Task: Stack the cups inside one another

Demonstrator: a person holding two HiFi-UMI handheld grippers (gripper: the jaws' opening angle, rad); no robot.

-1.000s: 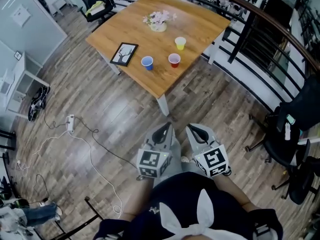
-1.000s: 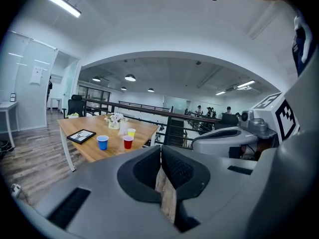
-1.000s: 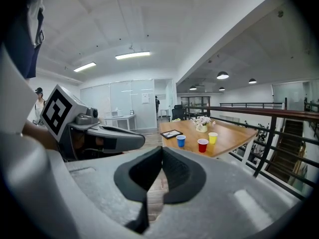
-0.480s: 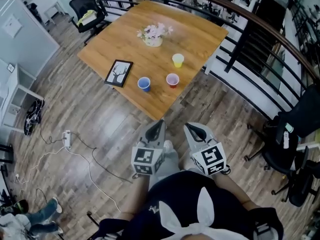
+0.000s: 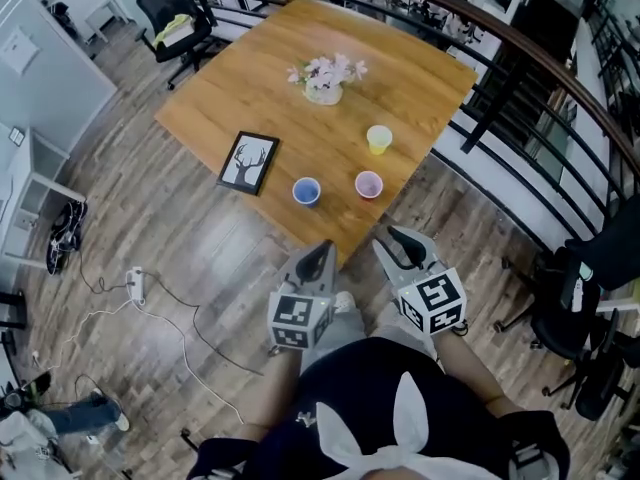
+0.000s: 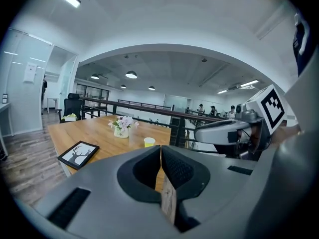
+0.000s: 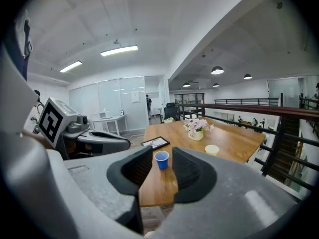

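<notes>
Seeing my left gripper [image 5: 321, 255] closed and empty, right gripper [image 5: 400, 244] just opening, empty, near the table [image 5: 250, 88] edge

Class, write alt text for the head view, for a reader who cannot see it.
Seen from above, a blue cup, reddish cup and yellow cup stand apart on a wooden table. The left gripper and right gripper point toward it; the right gripper's jaws have just been opening, empty.

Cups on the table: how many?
3: blue cup beside the picture frame, red cup right of it near the table edge, yellow cup behind that, toward the flowers. None appear hidden.
</notes>
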